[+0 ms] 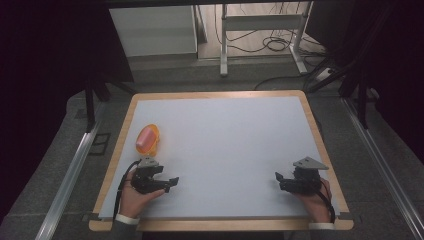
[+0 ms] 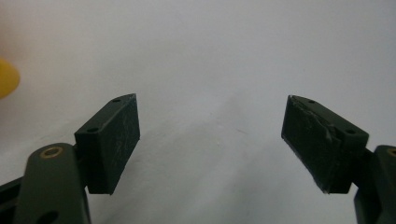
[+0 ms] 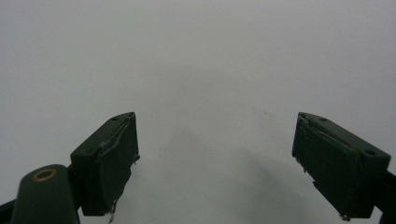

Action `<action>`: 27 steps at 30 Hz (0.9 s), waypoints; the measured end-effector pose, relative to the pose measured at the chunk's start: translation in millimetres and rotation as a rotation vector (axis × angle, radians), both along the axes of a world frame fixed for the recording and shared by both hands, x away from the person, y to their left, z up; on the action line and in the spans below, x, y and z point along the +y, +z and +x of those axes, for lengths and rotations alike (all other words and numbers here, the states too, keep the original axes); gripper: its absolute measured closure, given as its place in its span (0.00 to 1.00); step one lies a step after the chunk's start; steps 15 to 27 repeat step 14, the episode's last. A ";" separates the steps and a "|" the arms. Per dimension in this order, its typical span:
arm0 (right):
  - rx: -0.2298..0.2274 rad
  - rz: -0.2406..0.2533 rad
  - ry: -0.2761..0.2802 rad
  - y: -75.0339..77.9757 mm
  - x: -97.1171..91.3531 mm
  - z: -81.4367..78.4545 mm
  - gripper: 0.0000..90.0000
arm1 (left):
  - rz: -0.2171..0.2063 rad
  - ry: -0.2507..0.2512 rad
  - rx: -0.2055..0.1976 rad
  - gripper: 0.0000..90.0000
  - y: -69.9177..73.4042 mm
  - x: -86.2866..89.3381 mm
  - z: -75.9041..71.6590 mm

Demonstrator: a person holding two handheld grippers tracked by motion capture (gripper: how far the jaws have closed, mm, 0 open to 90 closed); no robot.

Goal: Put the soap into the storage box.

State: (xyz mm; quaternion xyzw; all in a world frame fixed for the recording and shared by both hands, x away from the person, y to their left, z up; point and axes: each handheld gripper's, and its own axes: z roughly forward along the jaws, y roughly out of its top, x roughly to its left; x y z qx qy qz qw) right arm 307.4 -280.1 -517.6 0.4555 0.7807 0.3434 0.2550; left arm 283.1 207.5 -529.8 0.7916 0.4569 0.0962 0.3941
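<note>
A yellow-orange bowl (image 1: 152, 139) lies on its side near the table's left edge, with a pink object (image 1: 145, 138) in it. Just in front of it, my left gripper (image 1: 171, 183) rests low over the white tabletop (image 1: 225, 145), held by a hand, jaws pointing right. In the left gripper view the jaws stand wide apart with nothing between them, and a yellow blur of the bowl (image 2: 7, 77) shows at the left edge. My right gripper (image 1: 279, 180) sits near the front right, jaws pointing left. Its own view shows both fingers (image 3: 109, 161) spread wide over bare table.
The tabletop has a wooden rim (image 1: 320, 140). Beyond the far edge stand a white cabinet (image 1: 152, 30) and a metal desk frame (image 1: 260, 30) with cables on the floor. Dark curtains flank both sides.
</note>
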 end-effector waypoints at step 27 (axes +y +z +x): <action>-0.011 -0.008 0.013 1.7 2.4 -0.7 0.16 | -0.024 0.013 -0.011 0.23 -3.5 1.0 1.2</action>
